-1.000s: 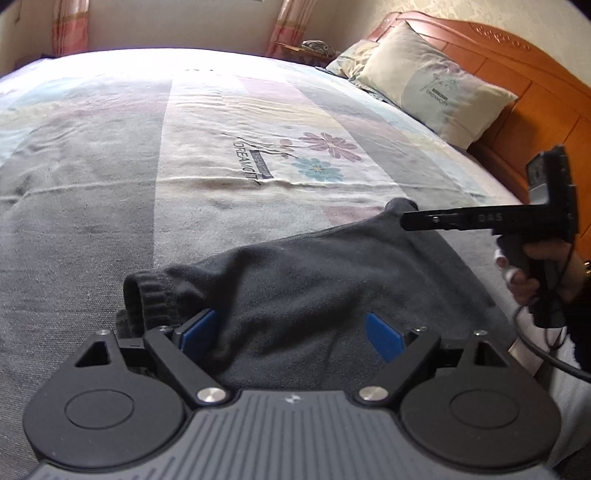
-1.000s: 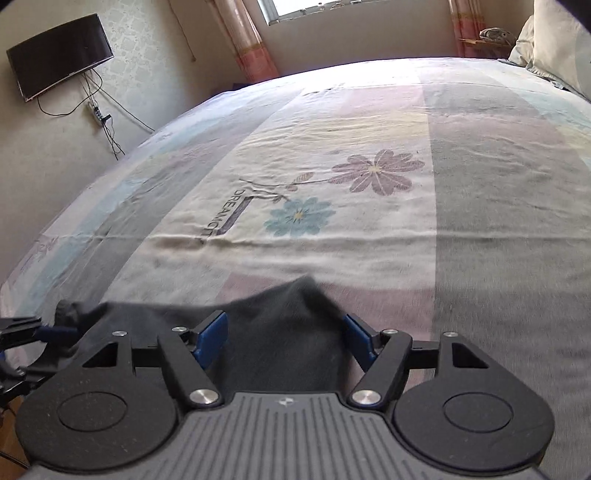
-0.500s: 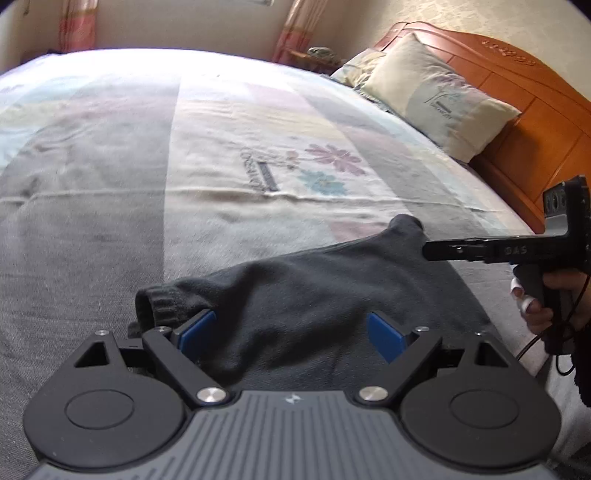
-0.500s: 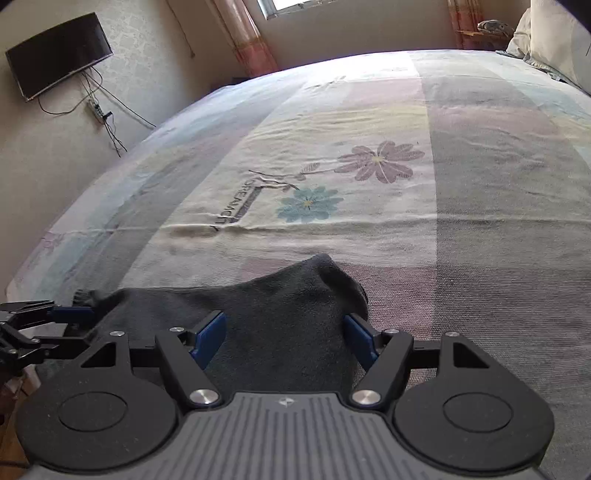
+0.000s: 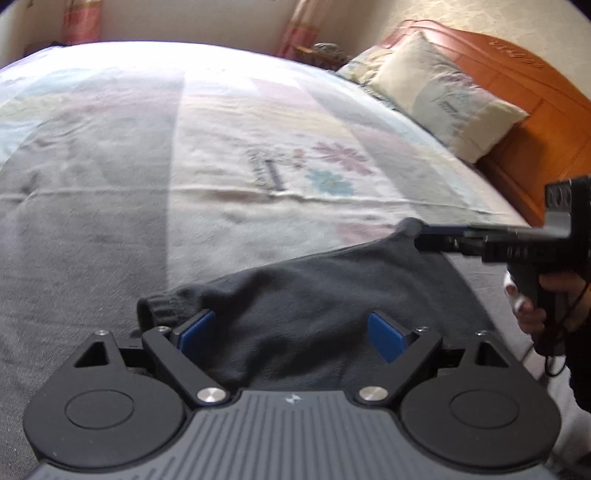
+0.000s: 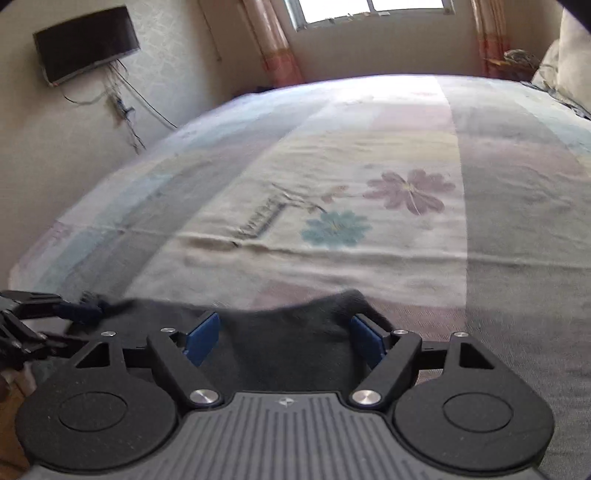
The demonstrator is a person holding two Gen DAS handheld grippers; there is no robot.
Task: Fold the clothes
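Note:
A dark grey knit garment [image 5: 295, 295] lies on the bed sheet [image 5: 221, 166] near its front edge. Its ribbed cuff [image 5: 166, 302] is by my left pad. My left gripper [image 5: 290, 332] is open, blue pads wide apart, with the cloth lying between them. My right gripper [image 6: 284, 339] is open too, over the garment's [image 6: 314, 314] other end. In the left wrist view the right gripper [image 5: 424, 242] reaches in from the right and touches the garment's far corner. In the right wrist view the left gripper [image 6: 85, 314] sits at the cuff end, blurred.
A person's hand [image 5: 532, 314] holds the right gripper's handle. Pillows [image 5: 443, 96] lean on a wooden headboard [image 5: 535, 110] at the right. A wall TV [image 6: 86, 42] with hanging cables and a window [image 6: 369, 7] are beyond the bed. The flowered sheet spreads ahead.
Both wrist views have tilted upward and shifted a little. The garment's far edge now looks stretched straighter between the two grippers. Both grippers stay open.

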